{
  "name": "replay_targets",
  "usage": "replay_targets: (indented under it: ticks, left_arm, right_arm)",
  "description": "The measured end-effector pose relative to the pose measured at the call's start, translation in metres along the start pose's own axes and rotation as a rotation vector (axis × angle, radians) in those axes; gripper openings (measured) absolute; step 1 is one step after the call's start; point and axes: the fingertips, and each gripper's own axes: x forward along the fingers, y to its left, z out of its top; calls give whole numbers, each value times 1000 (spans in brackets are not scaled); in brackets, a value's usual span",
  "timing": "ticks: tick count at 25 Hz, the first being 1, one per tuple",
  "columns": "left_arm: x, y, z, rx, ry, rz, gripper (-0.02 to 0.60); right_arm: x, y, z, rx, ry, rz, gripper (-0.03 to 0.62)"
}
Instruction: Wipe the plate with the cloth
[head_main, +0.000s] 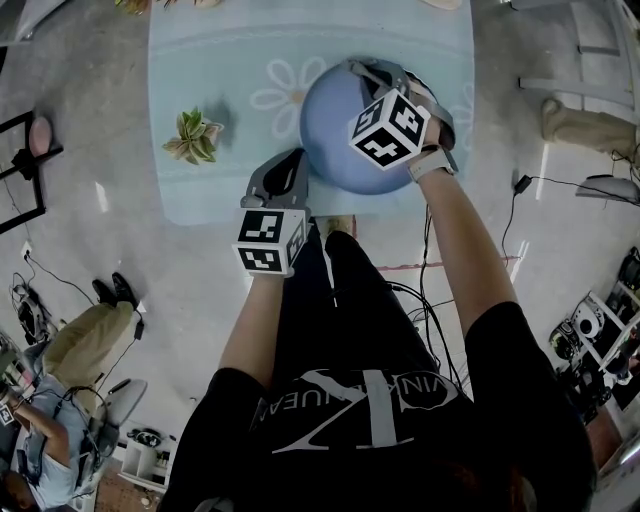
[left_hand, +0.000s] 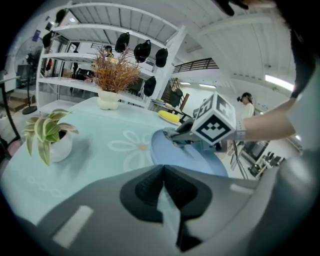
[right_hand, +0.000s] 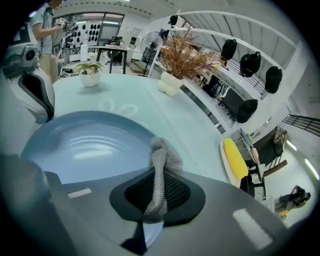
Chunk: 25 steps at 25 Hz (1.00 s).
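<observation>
While the left gripper (left_hand: 164, 174) sits at the plate's (head_main: 332, 118) 7 o'clock rim in the head view, the right gripper (right_hand: 159, 176) reaches over the plate's 3 o'clock side with the cloth (right_hand: 161, 149). The plate lies flat on the counter (head_main: 200, 60), near its front edge, with a pot plant (head_main: 195, 136) well apart at 9 o'clock. The right jaws are narrow, clamped on a bunched fold of grey cloth whose free end pokes out past the tips, over the plate's far rim; whether it touches the surface I cannot tell. The left jaws are drawn almost together right at the rim, with a thin pale strip between the pads, so they seem to pinch the edge and steady the plate. Wiping looks to be at its start, since the cloth is at the edge, not on the well. The next move calls for pressing the loose end flat onto the plate and sweeping it toward 9 o'clock, firm enough to drag cloth, not so hard that the plate slides from the left jaws
</observation>
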Motion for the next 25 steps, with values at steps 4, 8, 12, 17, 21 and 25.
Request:
replay_targets:
  ticks: [4,8,12,17,21,25]
  left_arm:
    - [1,1,-1,-3,1,3,0]
    - [1,2,-1,-11,-5,6,0]
    - [-1,-1,1,-22,-11,9,0]
    - [-1,-1,0,-30,-13,10,0]
    - [-1,-1,0,-38,-18,15,0]
    - [-2,-1,1,-46,-19,17,0]
  right_arm:
    - [-5,-9,-29,38,57,-28,32]
    - [-17,-10,-61,45,110,-41,32]
    - [-34,-4,-86,88,141,-37,32]
    - [-50,14,-104,145,180,1,32]
    - [-61,30,-112,173,207,52,32]
    - [-70,46,-115,199,206,99,32]
